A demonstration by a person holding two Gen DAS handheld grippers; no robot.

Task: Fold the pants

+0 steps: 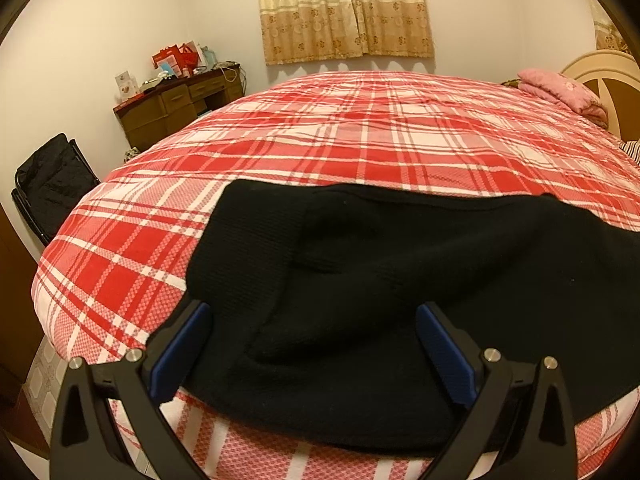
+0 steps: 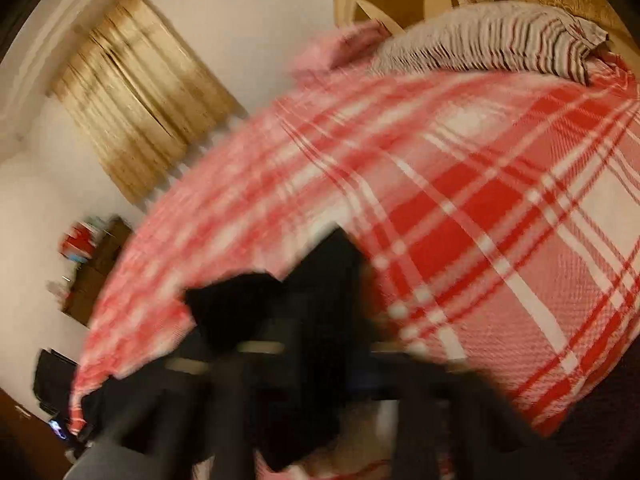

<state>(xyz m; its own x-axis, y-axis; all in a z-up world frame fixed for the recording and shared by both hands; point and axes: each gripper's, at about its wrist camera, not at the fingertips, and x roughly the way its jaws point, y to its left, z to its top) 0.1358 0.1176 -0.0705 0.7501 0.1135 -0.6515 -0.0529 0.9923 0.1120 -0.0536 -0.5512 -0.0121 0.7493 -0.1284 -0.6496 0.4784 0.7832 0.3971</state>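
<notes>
Your left tongs (image 1: 312,344) gape around the soft, limp black pants (image 1: 420,280) at the bed's (image 1: 360,128) near edge, so pinch the hem; blurred right tongs (image 2: 316,360) seem shut.

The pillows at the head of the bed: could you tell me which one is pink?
The pink pillow lies toward the curtain side by the headboard; the other pillow is grey-white with dark stripes.

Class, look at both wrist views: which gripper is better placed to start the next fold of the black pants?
Probably the left gripper: its open jaws straddle the pants steadily. The right gripper is shut; its view is too blurred to judge.
</notes>
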